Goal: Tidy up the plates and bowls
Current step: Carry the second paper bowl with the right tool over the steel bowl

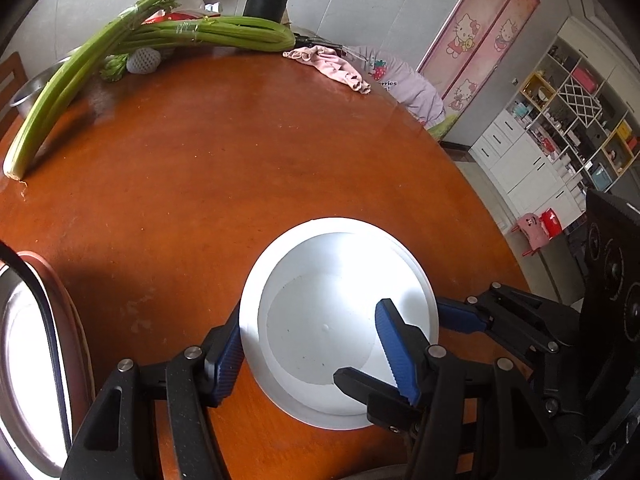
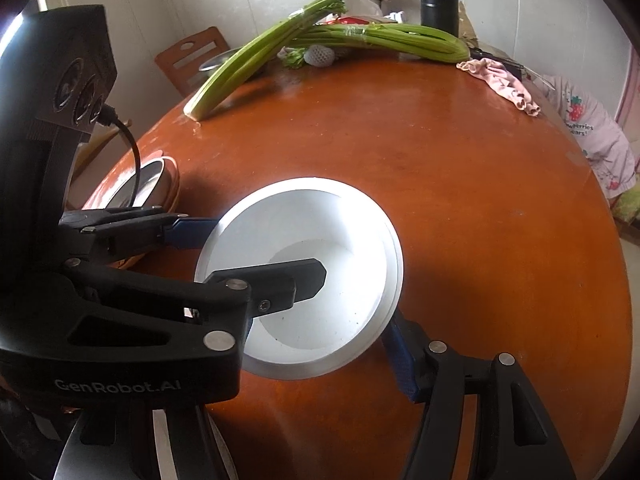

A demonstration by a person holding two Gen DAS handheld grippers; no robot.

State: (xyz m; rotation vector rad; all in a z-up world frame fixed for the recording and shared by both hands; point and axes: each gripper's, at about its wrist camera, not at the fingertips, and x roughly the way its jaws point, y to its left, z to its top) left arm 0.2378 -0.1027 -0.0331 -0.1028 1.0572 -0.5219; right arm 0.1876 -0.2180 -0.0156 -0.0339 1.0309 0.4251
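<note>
2 claws work 1 white bowl (image 1: 340, 320) nested on a white plate (image 1: 256, 280), near the counter (image 1: 240, 160) front edge. Left claw (image 1: 312, 344) and right claw (image 2: 356, 312) each straddle the rim, 1 finger inside, 1 outside; jaws part-open, pads not clearly pressing. Stacking looks done here; metal bowl (image 2: 156, 184) at the left edge still apart. Only the right view shows the chair (image 2: 192, 56); only the left shows the shelving (image 1: 560, 120).

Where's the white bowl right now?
The white bowl sits nested on a white plate at the near part of the table, between both grippers, right of the steel dish.
</note>
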